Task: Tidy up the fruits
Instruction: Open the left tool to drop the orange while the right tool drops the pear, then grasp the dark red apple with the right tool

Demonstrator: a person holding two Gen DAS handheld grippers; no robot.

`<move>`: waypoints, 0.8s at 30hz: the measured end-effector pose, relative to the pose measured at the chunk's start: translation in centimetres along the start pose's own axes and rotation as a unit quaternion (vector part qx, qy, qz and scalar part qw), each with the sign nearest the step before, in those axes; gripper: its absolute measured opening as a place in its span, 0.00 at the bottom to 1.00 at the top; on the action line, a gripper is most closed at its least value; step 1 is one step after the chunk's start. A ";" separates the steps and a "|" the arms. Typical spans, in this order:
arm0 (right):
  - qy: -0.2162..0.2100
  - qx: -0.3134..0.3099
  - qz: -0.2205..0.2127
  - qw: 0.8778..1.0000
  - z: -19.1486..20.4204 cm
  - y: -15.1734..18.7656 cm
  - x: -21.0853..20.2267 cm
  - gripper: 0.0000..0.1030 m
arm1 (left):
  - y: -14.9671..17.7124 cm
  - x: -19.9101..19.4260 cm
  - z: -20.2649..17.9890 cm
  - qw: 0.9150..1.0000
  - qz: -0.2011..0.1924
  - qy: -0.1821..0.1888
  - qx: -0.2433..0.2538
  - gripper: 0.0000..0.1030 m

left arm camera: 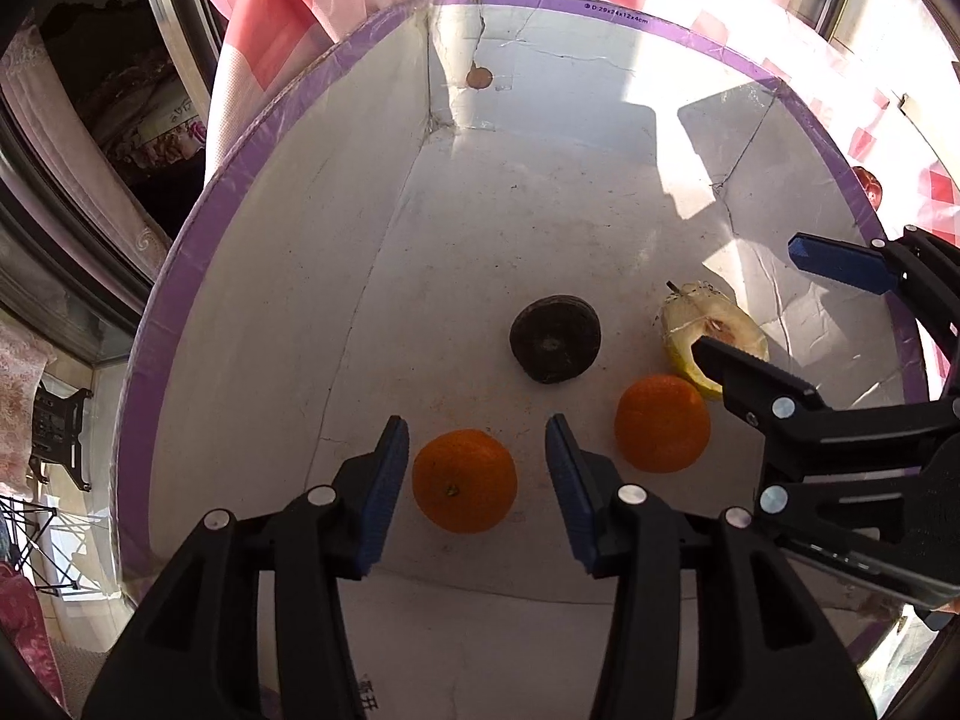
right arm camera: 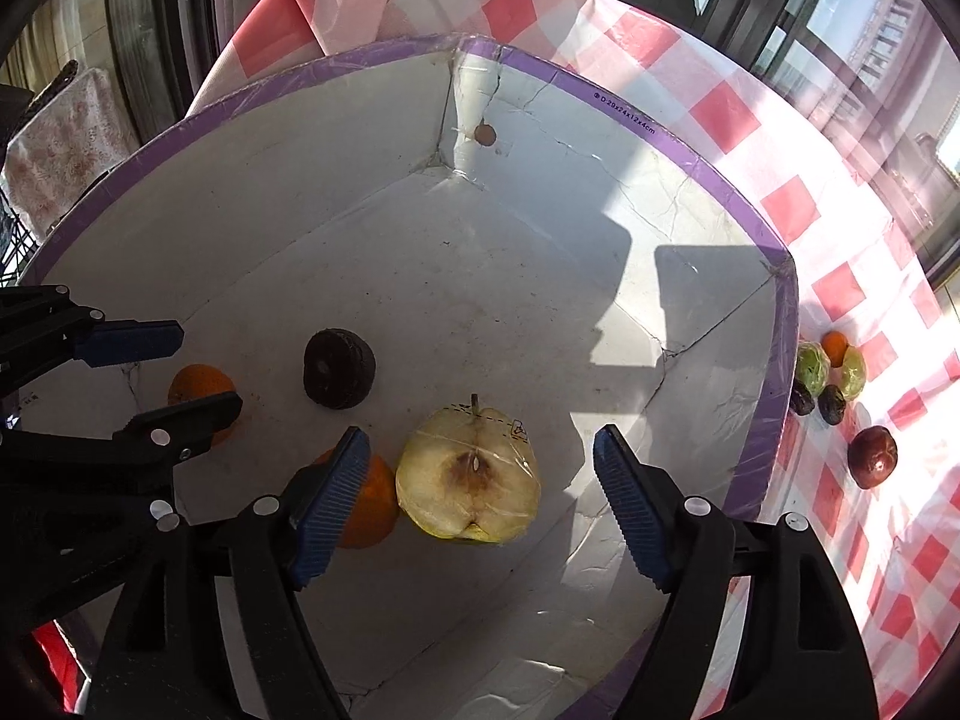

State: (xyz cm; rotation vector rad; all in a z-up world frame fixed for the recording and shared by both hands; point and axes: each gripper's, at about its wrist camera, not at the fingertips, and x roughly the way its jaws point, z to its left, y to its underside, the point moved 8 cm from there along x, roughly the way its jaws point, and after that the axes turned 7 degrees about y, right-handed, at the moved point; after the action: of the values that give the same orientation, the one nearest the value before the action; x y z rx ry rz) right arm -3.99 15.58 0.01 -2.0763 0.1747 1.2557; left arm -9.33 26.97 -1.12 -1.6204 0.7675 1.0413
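Note:
A white cardboard box with a purple rim (left arm camera: 252, 138) (right arm camera: 774, 360) holds two oranges, a dark round fruit (left arm camera: 555, 339) (right arm camera: 339, 367) and a wrapped half apple (left arm camera: 714, 333) (right arm camera: 468, 474). My left gripper (left arm camera: 477, 456) is open, its fingers on either side of one orange (left arm camera: 465, 480) on the box floor. It also shows in the right wrist view (right arm camera: 198, 369). My right gripper (right arm camera: 480, 468) is open around the half apple, which rests on the floor. The second orange (left arm camera: 663, 423) (right arm camera: 369, 501) lies beside the apple. The right gripper shows in the left wrist view (left arm camera: 750, 300).
The box sits on a red-and-white checked tablecloth (right arm camera: 720, 114). Outside the box to the right lie several fruits: a dark red one (right arm camera: 873, 457), two green ones (right arm camera: 813, 367), small dark ones (right arm camera: 832, 403) and a small orange (right arm camera: 835, 347). Windows stand behind.

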 end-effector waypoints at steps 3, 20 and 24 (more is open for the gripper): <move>-0.004 0.013 -0.010 1.000 -0.2 0.0 -0.3 0.74 | -0.2 -0.2 0.2 1.000 -0.001 -0.009 -0.008 0.54; 0.001 0.331 -0.292 0.897 -17.4 10.1 -9.5 0.92 | -3.0 -11.5 -14.1 0.944 -0.304 -0.008 0.128 0.98; 0.051 0.471 -0.238 0.848 -25.0 19.2 -6.4 0.92 | -3.6 -10.6 -22.3 0.923 -0.343 0.043 0.169 0.98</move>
State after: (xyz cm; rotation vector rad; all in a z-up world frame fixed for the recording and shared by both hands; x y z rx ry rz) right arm 2.34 -15.81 3.07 -1.2004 0.2425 0.5502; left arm -4.93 6.46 12.36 -1.4665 0.3507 0.3125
